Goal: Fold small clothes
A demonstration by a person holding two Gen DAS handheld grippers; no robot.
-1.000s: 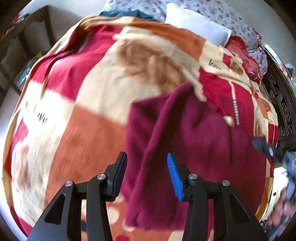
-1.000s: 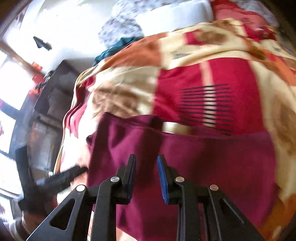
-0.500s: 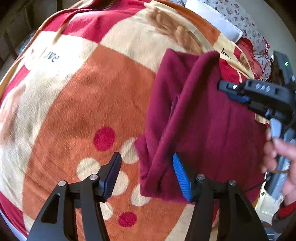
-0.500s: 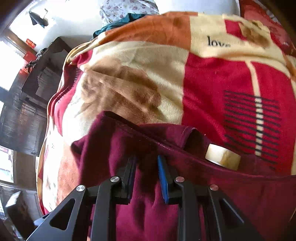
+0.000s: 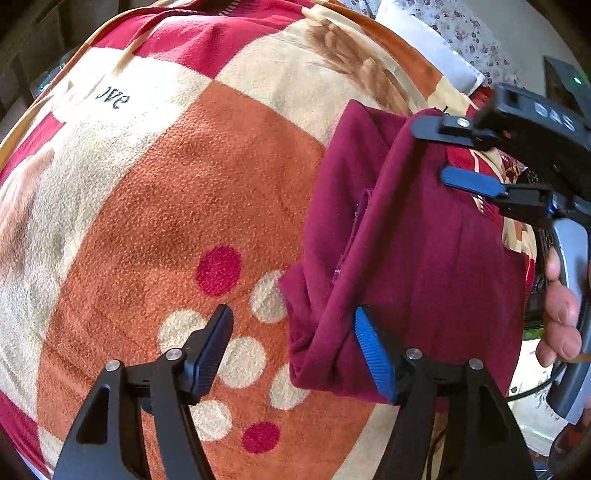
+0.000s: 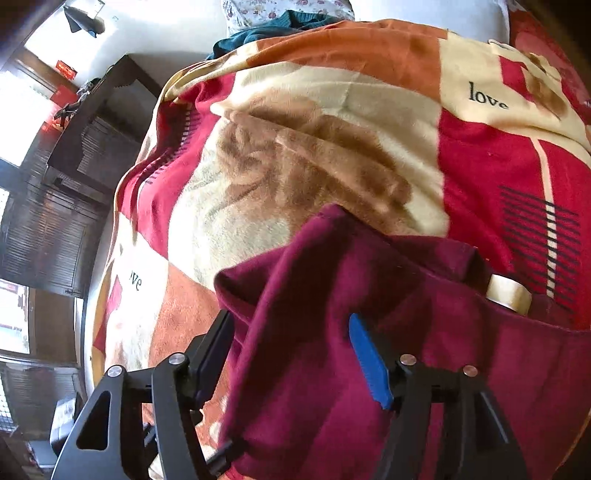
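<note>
A maroon fleece garment [image 5: 417,243] lies folded on a patchwork blanket [image 5: 184,184] on a bed. My left gripper [image 5: 291,350] is open at the garment's near left corner, with its folded edge between the spread fingers. My right gripper [image 5: 439,151] shows in the left wrist view at the garment's far corner, open. In the right wrist view my right gripper [image 6: 291,354] is open over the garment [image 6: 369,332], whose left edge lies between its fingers. A cream label [image 6: 509,295] sticks out of a fold.
The blanket [image 6: 332,147] covers the whole bed. A white pillow [image 5: 428,55] and floral bedding [image 5: 476,37] lie at the far end, with a teal cloth [image 6: 266,29]. A dark wooden cabinet [image 6: 74,166] stands beside the bed. A hand [image 5: 557,306] holds the right gripper.
My right gripper has opened and let go of the garment's edge. My left gripper has opened wider. The garment has settled onto the blanket.
</note>
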